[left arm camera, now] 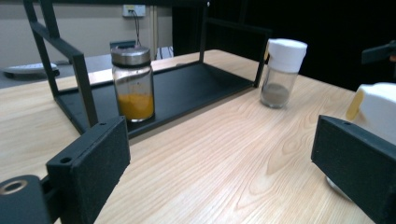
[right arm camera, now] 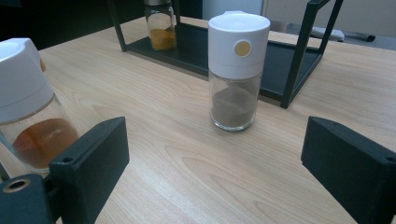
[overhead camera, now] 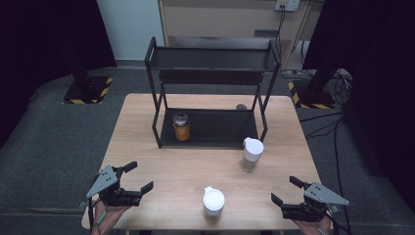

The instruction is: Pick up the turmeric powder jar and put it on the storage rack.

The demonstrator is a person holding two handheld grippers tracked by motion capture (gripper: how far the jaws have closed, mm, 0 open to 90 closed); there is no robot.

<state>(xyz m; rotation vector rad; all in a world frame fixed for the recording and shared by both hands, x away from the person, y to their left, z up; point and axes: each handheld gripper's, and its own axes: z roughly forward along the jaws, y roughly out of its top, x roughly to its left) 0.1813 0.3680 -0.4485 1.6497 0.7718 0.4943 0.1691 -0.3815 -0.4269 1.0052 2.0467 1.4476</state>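
A black two-tier rack (overhead camera: 210, 129) stands at the back of the wooden table (overhead camera: 147, 152). A metal-lidded jar of orange powder (overhead camera: 181, 126) (left arm camera: 133, 83) (right arm camera: 160, 24) sits on its lower shelf at the left. A white-capped shaker of grey-brown powder (overhead camera: 251, 154) (left arm camera: 281, 72) (right arm camera: 235, 70) stands just in front of the rack's right leg. Another white-capped shaker with reddish-orange powder (overhead camera: 213, 204) (right arm camera: 29, 109) (left arm camera: 376, 111) stands near the front edge. My left gripper (overhead camera: 138, 177) (left arm camera: 219, 168) is open at the front left, my right gripper (overhead camera: 286, 190) (right arm camera: 215, 172) open at the front right; both hold nothing.
A small dark round object (overhead camera: 241, 106) lies on the table behind the rack. The rack's upper shelf (overhead camera: 210, 58) is bare. Grey carpet and cables (overhead camera: 337, 127) surround the table. Bare tabletop lies between the two grippers and the shakers.
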